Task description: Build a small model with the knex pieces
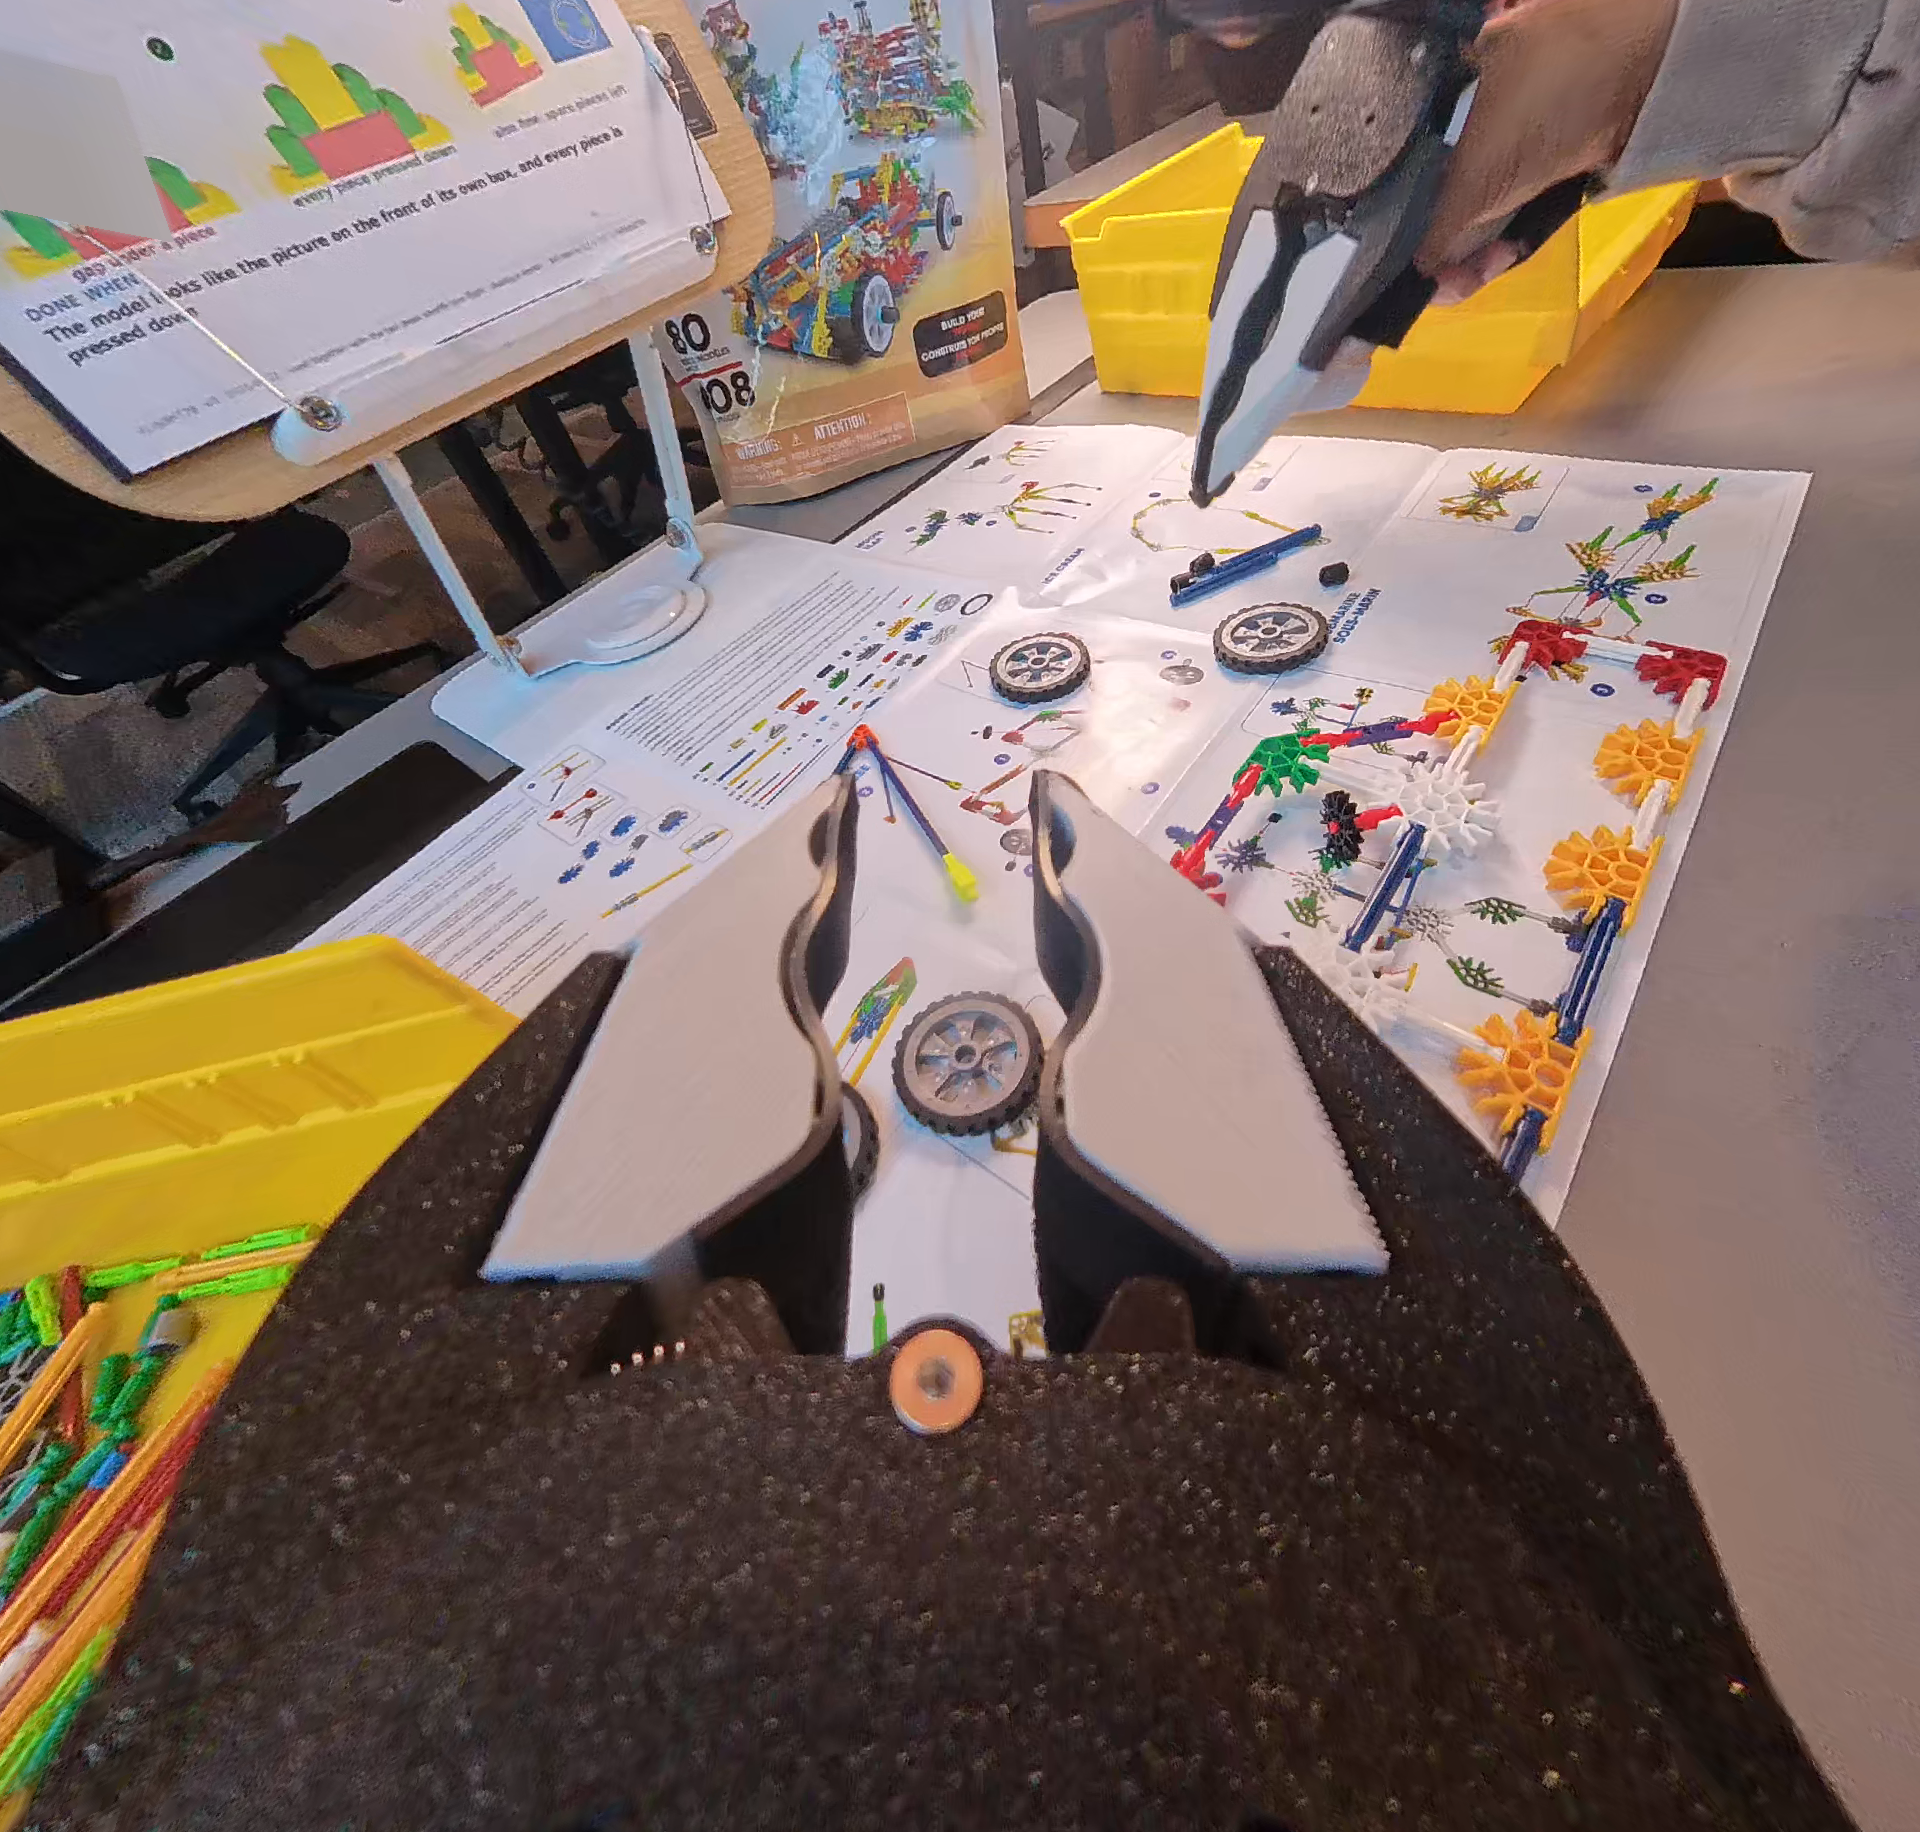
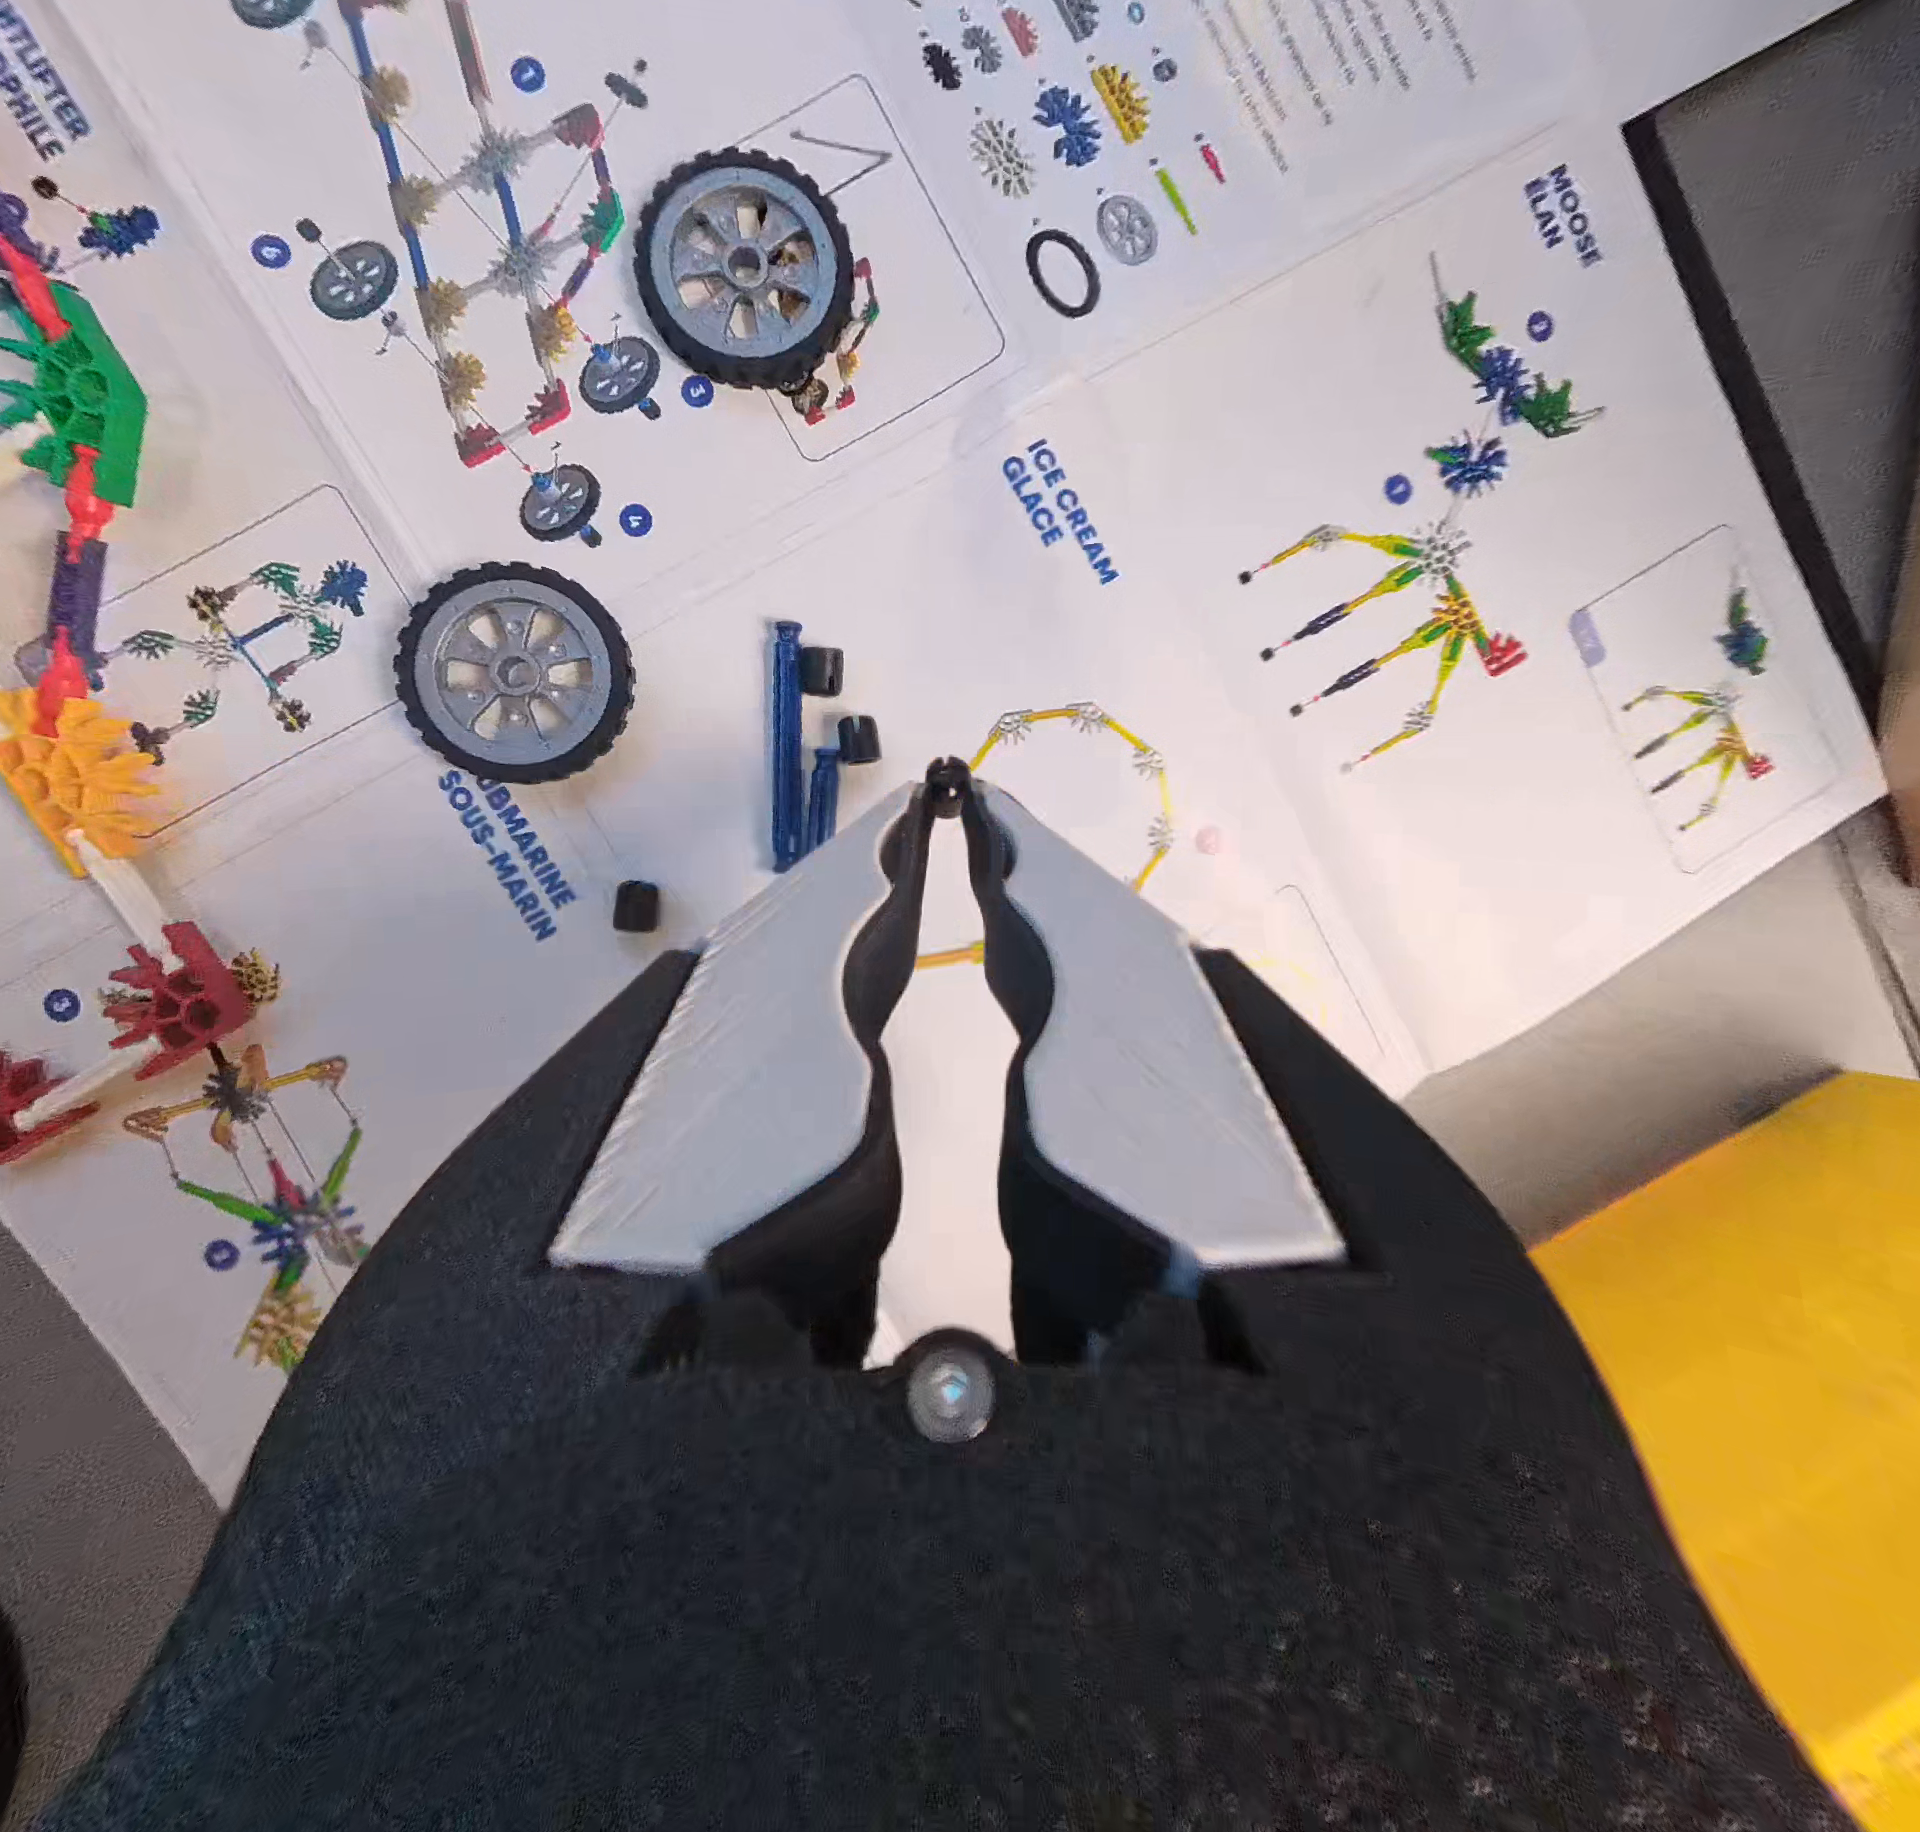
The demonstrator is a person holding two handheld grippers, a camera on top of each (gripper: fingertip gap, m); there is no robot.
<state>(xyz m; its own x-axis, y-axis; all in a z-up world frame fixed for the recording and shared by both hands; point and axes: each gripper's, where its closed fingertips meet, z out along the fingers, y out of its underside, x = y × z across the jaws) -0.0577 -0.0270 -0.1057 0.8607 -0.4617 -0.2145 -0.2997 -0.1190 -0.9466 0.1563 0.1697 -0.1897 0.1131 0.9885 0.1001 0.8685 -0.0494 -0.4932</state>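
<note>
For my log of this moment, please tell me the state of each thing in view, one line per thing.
left gripper: open, empty, above a loose wheel.
right gripper: shut on a small black piece.
Two wheels: flat on the instruction sheet.
Blue rods: lying loose, black caps beside them.
Built frame: partly assembled, flat on sheet.
Yellow bin: open, rods inside.

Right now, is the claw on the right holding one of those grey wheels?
No: the right gripper's fingers are pinched on a small black cap, while both nearby grey wheels lie apart on the instruction sheet.
</note>
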